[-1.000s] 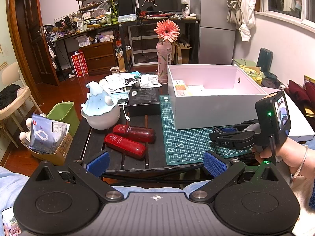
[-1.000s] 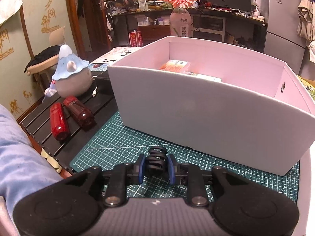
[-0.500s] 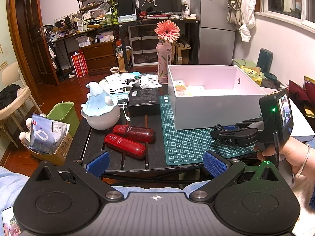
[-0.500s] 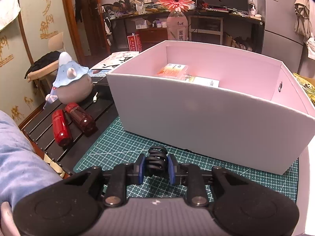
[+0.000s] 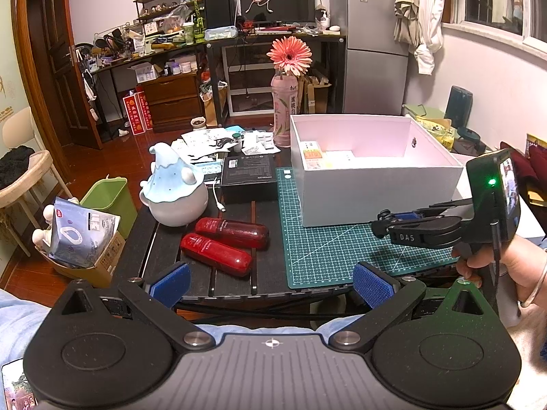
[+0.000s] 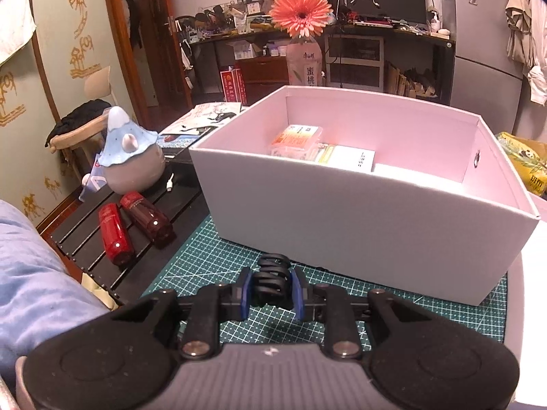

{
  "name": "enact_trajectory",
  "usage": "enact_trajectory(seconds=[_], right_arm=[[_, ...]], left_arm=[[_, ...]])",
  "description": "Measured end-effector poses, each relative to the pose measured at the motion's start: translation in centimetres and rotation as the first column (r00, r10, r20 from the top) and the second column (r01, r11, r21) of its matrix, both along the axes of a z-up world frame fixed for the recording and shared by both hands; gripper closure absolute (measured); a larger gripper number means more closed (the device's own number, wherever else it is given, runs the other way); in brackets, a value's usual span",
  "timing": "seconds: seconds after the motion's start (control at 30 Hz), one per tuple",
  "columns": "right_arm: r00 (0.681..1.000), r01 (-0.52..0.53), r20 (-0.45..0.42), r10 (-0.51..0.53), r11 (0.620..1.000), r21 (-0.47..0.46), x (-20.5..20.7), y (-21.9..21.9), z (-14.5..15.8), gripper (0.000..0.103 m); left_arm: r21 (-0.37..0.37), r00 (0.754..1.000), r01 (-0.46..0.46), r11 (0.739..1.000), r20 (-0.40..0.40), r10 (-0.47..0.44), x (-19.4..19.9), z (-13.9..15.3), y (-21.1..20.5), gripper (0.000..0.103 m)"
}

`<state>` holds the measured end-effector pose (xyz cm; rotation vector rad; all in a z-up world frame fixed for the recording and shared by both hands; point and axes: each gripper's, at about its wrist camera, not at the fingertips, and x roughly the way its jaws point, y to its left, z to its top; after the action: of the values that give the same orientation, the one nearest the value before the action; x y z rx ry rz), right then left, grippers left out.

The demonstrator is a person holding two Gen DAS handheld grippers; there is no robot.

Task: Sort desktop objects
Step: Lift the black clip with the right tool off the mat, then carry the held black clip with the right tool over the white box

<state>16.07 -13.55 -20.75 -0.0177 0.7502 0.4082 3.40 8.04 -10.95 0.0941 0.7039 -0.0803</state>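
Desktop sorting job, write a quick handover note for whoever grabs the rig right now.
Right claw: shut on a black spring, above the green cutting mat, in front of the white box.
Left claw: open, holding nothing.
Done: a few small packets are in the box.
Left: drop the spring in, then deal with the two red cases, black box and blue-hatted figure.

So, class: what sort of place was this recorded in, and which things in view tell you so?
Most likely a lived-in room at home, not a lab: a refrigerator with magnets stands beside a cluttered desk with a monitor, and a gerbera in a drink bottle sits on the low slatted table.
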Motion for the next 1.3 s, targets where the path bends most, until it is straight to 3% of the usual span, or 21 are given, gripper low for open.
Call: enact_trajectory(seconds=[0.67,1.3], right_arm=[[0.999,-0.014,0.049,0.014,1.0,0.003,-1.7,-1.1,4.8,0.081],[0.997,0.026,0.078,-0.027,1.0,0.012,1.5,-2.0,9.0,0.081]], left_arm=[[-0.006,1.0,0.018,1.0,0.013,-0.018,-0.2,-0.1,0.0,0.0],[0.007,0.999,0.04,0.999,0.023,-0.04,-0.4,-0.2,-0.2,0.0]])
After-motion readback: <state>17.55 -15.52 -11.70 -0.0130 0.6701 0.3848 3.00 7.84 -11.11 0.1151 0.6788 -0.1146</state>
